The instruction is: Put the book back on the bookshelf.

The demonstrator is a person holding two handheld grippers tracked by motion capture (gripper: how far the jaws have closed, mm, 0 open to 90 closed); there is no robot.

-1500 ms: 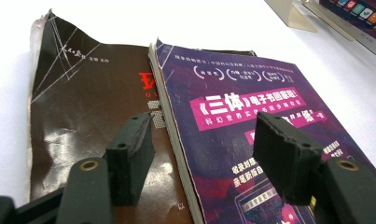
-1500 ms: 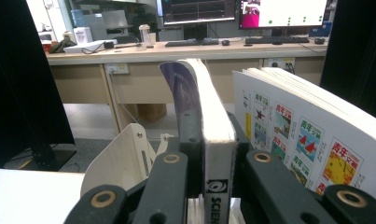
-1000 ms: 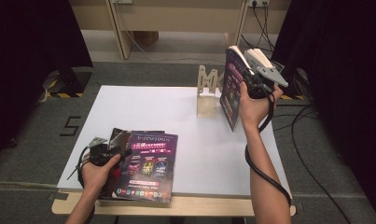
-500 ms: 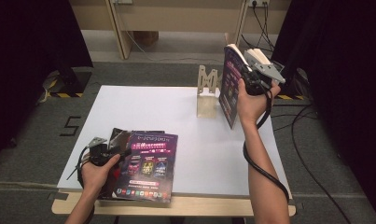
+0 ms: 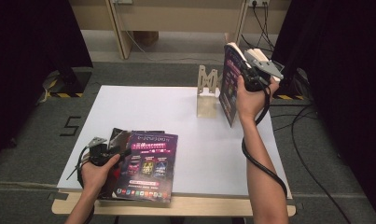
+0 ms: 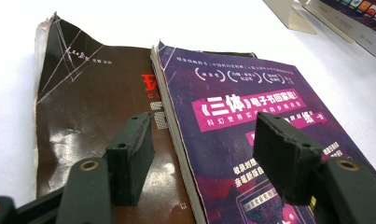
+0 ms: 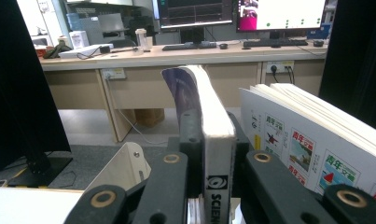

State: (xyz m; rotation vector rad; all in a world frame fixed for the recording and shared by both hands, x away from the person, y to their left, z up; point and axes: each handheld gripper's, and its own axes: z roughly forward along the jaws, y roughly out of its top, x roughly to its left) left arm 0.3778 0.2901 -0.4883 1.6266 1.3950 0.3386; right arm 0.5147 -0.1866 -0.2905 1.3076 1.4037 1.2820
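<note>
purple-covered book (image 5: 230, 88) is clamped upright in our right tongs (image 5: 251, 74), just beside the bookend (image 5: 208, 91), while our left tongs (image 6: 209, 154) gape apart over the flat purple book (image 6: 251, 135); next we judge: ease it down against the bookend.

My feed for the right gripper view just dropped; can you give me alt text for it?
The right gripper is shut on an upright book, its white spine facing the camera between the black jaws. A white magazine stands just to its right, a beige bookend sits lower left, and office desks lie beyond.
</note>
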